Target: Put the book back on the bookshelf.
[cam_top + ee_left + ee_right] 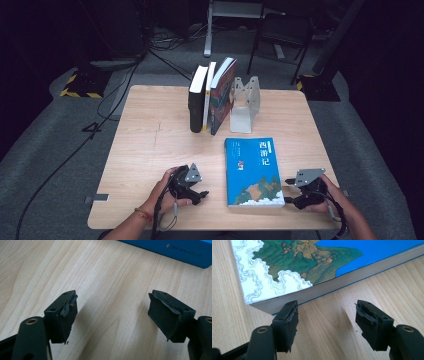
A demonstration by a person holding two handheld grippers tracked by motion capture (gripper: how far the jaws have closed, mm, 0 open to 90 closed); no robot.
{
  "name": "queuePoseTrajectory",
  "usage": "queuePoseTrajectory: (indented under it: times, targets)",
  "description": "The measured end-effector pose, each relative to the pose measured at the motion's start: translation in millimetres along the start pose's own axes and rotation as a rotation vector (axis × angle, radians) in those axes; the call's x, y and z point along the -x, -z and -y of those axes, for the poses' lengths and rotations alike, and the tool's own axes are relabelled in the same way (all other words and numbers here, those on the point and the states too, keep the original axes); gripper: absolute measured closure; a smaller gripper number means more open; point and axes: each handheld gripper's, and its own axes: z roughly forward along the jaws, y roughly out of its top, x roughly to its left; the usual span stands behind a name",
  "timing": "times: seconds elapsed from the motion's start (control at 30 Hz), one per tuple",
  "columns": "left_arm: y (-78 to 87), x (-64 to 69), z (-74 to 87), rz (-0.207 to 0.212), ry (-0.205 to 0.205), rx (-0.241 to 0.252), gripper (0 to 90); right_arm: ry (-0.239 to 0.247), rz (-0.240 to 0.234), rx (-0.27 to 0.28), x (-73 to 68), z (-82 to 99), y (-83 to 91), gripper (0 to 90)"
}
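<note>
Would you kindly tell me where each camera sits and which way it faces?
High view: above the person's side, looking forward and down on the table; forearms, left hand-held gripper, right hand-held gripper.
Left gripper view: rides that gripper, facing bare wood; open jaws, blue book edge beyond.
Right gripper view: rides that gripper, facing the book's near corner; open jaws.
All three share the blue book.

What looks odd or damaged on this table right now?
The blue book lies flat, apart from the row of books standing beside the metal bookend. The rubber pads on both grippers look torn and ragged.
</note>
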Motion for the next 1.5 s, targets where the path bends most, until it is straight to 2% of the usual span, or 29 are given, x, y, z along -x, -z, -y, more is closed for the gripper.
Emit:
queuePoseTrajectory:
  times: [0.13, 0.17, 0.27, 0.47, 0.6, 0.77, 0.83, 0.87, 0.9, 0.97, 1.1, 1.13, 1.2, 1.23, 1.27, 1.4, 1.5]
  targets:
    - [-0.5, -1.1, 3.6, 0.01, 0.016, 0.022, 22.4, 0.005, -0.002, 0.003, -0.2, -0.1, 0.8, 35.3]
    - [-1.6, -4.2, 6.2, 0.022, 0.036, 0.036, 21.0, 0.004, 0.0, 0.005, -0.4, -0.3, 1.1, 35.3]
    - [-2.3, -4.5, 7.9, 0.022, 0.033, 0.053, 19.8, 0.004, 0.001, 0.01, -0.4, -0.2, 1.6, 35.3]
    - [-2.9, -4.8, 7.6, 0.026, 0.033, 0.054, 19.5, -0.018, -0.004, 0.048, 2.4, 1.2, 4.5, 35.5]
    - [-2.9, -5.5, 7.2, 0.029, 0.027, 0.051, 19.4, -0.017, -0.006, 0.052, 2.8, 1.5, 4.7, 35.6]
    - [-3.4, -5.8, 6.6, 0.03, 0.024, 0.049, 18.9, -0.025, -0.005, 0.086, 4.4, 1.5, 8.1, 35.6]
    - [-3.5, -5.5, 6.2, 0.029, 0.028, 0.046, 18.9, -0.031, -0.005, 0.094, 4.5, 1.3, 8.6, 35.7]
    - [-3.3, -3.6, 2.8, 0.02, 0.045, 0.023, 18.9, -0.037, -0.001, 0.115, 5.4, 0.6, 9.5, 36.4]
    - [-3.1, -2.6, 1.0, 0.024, 0.048, 0.011, 19.1, -0.042, -0.005, 0.122, 5.7, 0.3, 10.0, 36.4]
    - [-3.5, -0.4, -1.3, 0.049, 0.049, 0.023, 22.4, -0.054, -0.006, 0.139, 6.3, -0.7, 10.5, 36.4]
    - [0.1, 7.3, -11.1, 0.075, 0.046, 0.066, 21.2, -0.047, 0.001, 0.151, 5.2, -3.4, 10.1, 36.3]
    - [2.4, 11.1, -14.9, 0.072, 0.035, 0.096, 21.2, -0.05, 0.003, 0.16, 4.9, -4.4, 10.5, 36.3]
    - [4.0, 14.3, -17.3, 0.074, 0.029, 0.111, 21.4, -0.055, 0.008, 0.174, 4.9, -6.1, 11.8, 35.3]
    - [5.6, 20.7, -22.3, 0.092, 0.015, 0.133, 21.4, -0.055, 0.008, 0.174, 4.9, -6.1, 11.8, 35.3]
    - [5.7, 29.0, -28.7, 0.112, -0.003, 0.145, 20.7, -0.067, 0.015, 0.196, 4.8, -7.2, 13.9, 35.2]
    - [0.4, 48.5, -42.7, 0.147, -0.049, 0.148, 20.7, -0.074, 0.017, 0.229, 3.3, -9.8, 16.7, 35.5]
    - [-6.8, 62.5, -49.9, 0.19, -0.09, 0.155, 22.2, -0.07, 0.031, 0.247, 2.0, -13.2, 17.4, 34.7]
